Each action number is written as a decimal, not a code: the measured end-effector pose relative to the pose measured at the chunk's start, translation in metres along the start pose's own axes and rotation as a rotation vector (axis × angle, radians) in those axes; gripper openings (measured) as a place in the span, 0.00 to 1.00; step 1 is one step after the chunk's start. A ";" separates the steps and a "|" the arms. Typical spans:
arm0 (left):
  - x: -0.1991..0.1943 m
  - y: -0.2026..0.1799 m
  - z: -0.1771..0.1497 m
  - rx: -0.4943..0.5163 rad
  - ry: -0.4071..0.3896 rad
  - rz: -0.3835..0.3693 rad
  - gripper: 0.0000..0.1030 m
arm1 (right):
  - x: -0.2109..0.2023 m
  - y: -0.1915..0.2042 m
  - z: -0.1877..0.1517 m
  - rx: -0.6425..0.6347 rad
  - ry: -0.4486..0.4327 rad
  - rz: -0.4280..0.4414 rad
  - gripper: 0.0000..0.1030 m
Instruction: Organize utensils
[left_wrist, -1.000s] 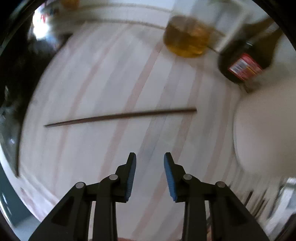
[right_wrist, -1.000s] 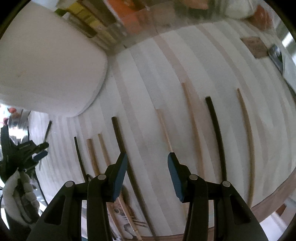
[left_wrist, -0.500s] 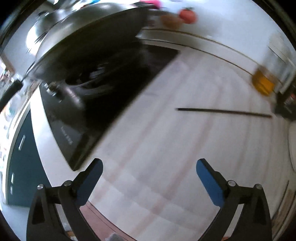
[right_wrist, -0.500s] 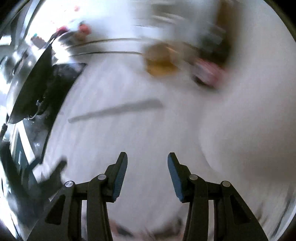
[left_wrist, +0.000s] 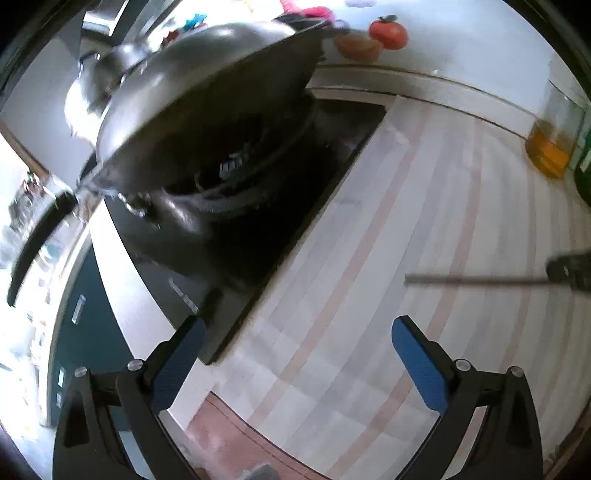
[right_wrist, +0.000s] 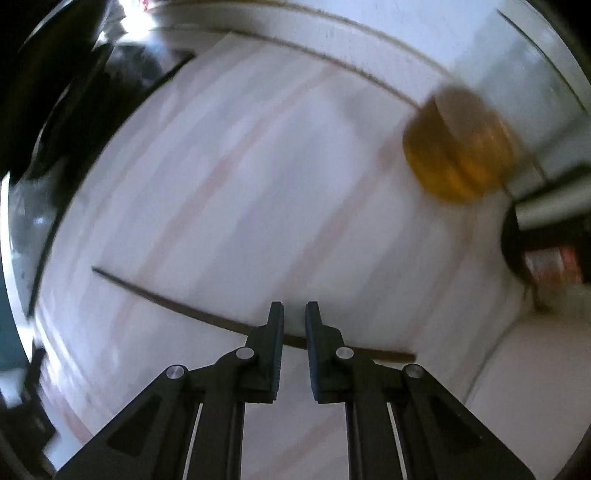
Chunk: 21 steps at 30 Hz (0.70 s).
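Striped countertop (left_wrist: 424, 206) — bearing one dark chopstick (right_wrist: 177, 304), an amber-liquid bottle (right_wrist: 458, 147) and a stovetop (left_wrist: 280, 221).

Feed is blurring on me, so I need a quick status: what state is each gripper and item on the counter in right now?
left gripper: open wide, empty, above the counter edge.
right gripper: nearly closed around the chopstick; contact unclear.
chopstick: lying flat on the striped counter.
wok: sitting on the stove, tilted in view.
oil bottle: upright, part full of amber liquid.

Black tool (left_wrist: 295, 332) arms, blue pads (left_wrist: 417, 365), silver screws
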<state>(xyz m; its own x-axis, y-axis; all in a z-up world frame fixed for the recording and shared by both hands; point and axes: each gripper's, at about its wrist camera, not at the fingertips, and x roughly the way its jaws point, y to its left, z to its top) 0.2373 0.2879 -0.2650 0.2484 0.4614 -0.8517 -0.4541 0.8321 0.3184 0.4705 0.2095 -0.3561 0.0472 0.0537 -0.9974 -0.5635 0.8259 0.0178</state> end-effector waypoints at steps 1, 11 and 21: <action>-0.003 -0.004 -0.001 0.014 -0.003 -0.002 1.00 | -0.001 -0.001 -0.009 0.007 0.000 0.005 0.12; -0.008 -0.031 -0.036 -0.029 0.228 -0.201 1.00 | -0.013 -0.001 -0.111 0.126 0.040 0.112 0.12; 0.022 -0.074 -0.049 -0.256 0.491 -0.391 0.78 | -0.080 -0.095 -0.227 0.466 -0.116 0.166 0.15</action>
<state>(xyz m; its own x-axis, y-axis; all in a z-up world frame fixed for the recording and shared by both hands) 0.2348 0.2212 -0.3274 0.0459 -0.1027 -0.9937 -0.6132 0.7823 -0.1092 0.3331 -0.0001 -0.2932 0.0948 0.2455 -0.9648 -0.1447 0.9622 0.2307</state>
